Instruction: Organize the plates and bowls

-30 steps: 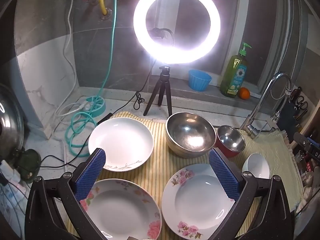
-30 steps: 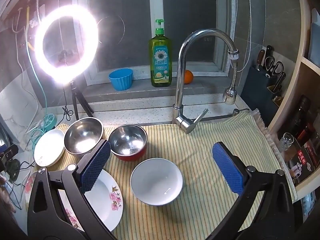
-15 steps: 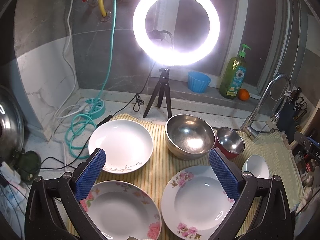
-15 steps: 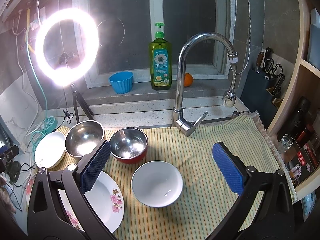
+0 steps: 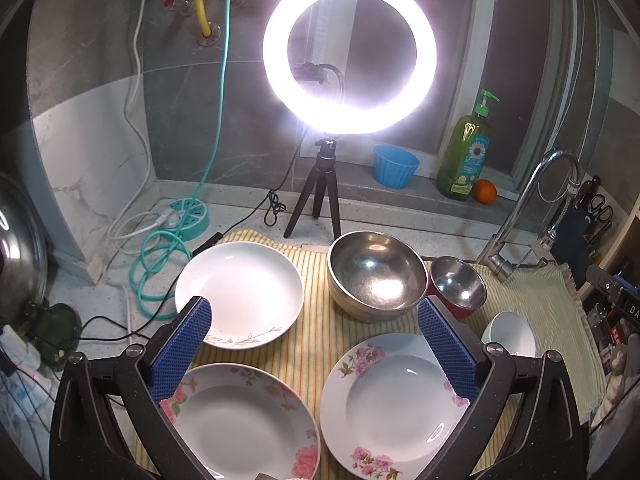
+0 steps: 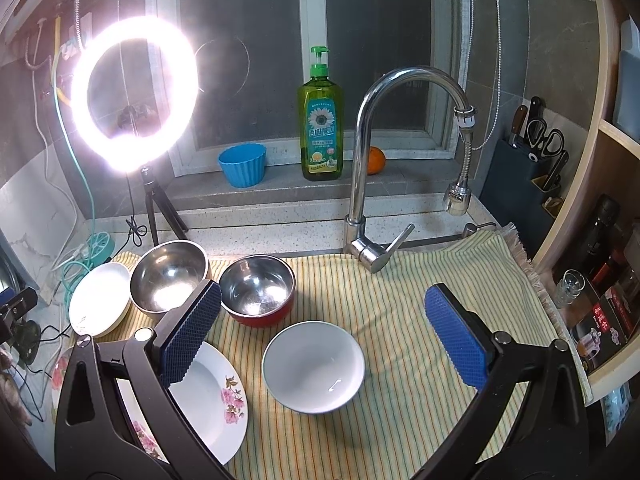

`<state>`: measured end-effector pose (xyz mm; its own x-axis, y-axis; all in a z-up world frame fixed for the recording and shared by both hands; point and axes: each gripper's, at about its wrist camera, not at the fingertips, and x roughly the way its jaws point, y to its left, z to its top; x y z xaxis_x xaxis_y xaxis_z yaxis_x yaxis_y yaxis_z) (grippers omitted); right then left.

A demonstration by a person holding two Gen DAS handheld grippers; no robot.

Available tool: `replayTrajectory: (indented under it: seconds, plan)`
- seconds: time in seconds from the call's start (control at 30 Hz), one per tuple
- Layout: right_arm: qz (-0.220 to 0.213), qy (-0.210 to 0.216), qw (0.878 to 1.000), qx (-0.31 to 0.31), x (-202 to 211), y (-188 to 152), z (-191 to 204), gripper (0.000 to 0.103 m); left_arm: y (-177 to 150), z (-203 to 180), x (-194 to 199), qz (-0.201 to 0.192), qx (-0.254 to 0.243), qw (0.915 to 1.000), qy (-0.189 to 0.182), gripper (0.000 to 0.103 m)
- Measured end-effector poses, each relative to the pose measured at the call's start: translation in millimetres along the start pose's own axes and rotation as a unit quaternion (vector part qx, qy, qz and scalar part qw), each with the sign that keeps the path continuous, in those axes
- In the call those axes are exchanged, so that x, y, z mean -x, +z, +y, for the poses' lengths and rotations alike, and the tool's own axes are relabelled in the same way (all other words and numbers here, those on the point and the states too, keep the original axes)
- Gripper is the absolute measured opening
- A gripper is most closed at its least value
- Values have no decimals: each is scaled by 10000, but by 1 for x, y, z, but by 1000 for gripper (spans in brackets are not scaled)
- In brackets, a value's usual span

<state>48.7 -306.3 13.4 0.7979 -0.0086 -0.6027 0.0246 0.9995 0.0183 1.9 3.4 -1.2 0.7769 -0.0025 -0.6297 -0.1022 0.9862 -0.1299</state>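
On a yellow striped mat (image 5: 316, 344) lie two flowered plates, one at the lower left (image 5: 236, 420) and one at the lower right (image 5: 392, 404). A plain white plate (image 5: 244, 284) with a leaf sprig lies behind them. A large steel bowl (image 5: 376, 272), a red-sided steel bowl (image 5: 458, 286) and a small white bowl (image 5: 510, 332) stand to the right. My left gripper (image 5: 320, 344) hangs open above the plates, holding nothing. My right gripper (image 6: 324, 336) is open above the white bowl (image 6: 314, 366), with the red-sided bowl (image 6: 258, 290) and large steel bowl (image 6: 168, 276) behind it.
A lit ring light (image 5: 348, 52) on a tripod stands behind the mat. A faucet (image 6: 372, 152) rises at the back; a soap bottle (image 6: 320, 120), blue cup (image 6: 242, 164) and orange (image 6: 376, 160) sit on the sill. Cables and a teal hose (image 5: 160, 256) lie left. A knife block (image 6: 528, 160) stands right.
Both grippers have drawn back and risen slightly, so the dishes sit a little lower and smaller in view. Nothing was grasped or moved.
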Motion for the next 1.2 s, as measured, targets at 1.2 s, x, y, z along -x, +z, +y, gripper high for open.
replayTrajectory:
  seconds: [1.2]
  plan:
    - [63,-62,9999,57,-2,-8,2,103,-5,-4,2,19,-20,10000,-25,102]
